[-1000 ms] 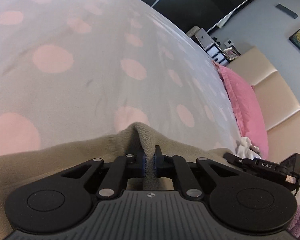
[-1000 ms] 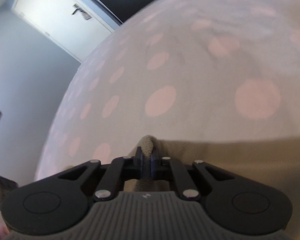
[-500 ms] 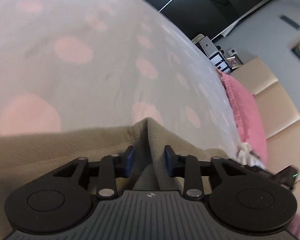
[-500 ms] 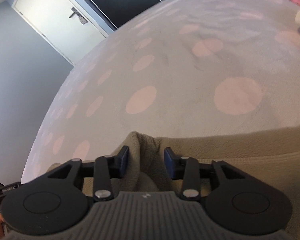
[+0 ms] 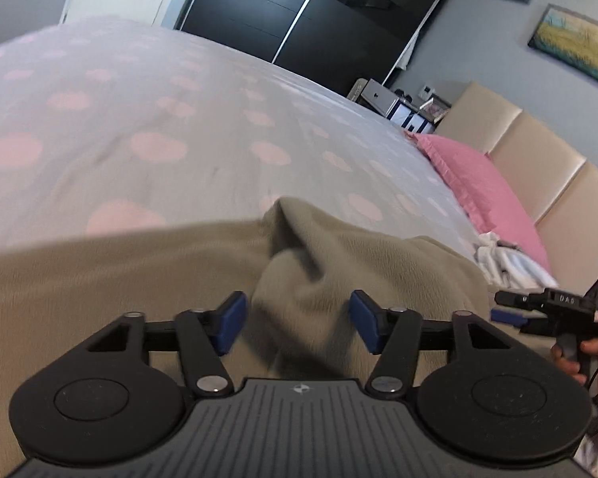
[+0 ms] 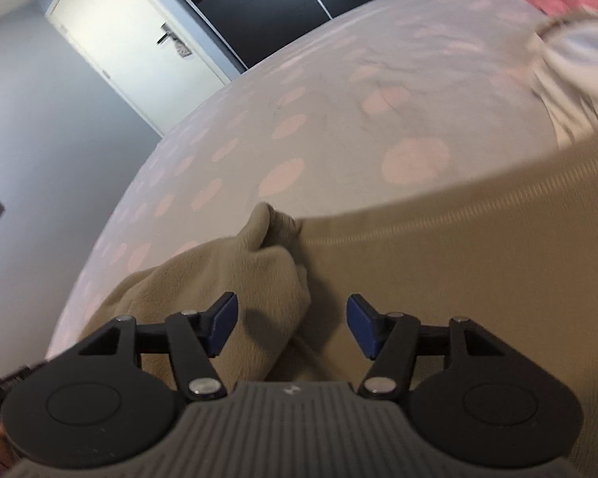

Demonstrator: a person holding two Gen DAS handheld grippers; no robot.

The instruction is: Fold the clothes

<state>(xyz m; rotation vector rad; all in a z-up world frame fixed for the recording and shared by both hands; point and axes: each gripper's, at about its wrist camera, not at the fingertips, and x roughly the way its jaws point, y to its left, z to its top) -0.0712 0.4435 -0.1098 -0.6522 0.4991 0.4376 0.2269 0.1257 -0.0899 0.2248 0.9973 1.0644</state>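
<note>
A beige fleece garment [image 5: 119, 275] lies spread on the bed, its far edge straight with a bunched corner at each end. My left gripper [image 5: 297, 324] hovers over one bunched corner [image 5: 299, 239]; its jaws are opening and the blue pads stand clear of the cloth that lies between them. In the right wrist view the same garment [image 6: 478, 263] fills the lower right. My right gripper [image 6: 291, 326] is also opening, with the other rumpled corner [image 6: 271, 255] loose between and ahead of its pads. The right gripper [image 5: 553, 310] shows at the left view's right edge, in a person's hand.
The bed cover [image 5: 139, 119] is grey with pink dots. A pink pillow [image 5: 486, 183] and folded white clothes [image 5: 510, 259] lie by the beige headboard [image 5: 538, 147]. White clothes [image 6: 569, 75] sit at the right view's upper right. A dark wardrobe [image 5: 318, 20] and white door [image 6: 131, 47] stand beyond.
Both grippers were shut on the garment's corners a second ago; they have let go and pulled back. The corners now lie bunched on the bed ahead of the open pads.
</note>
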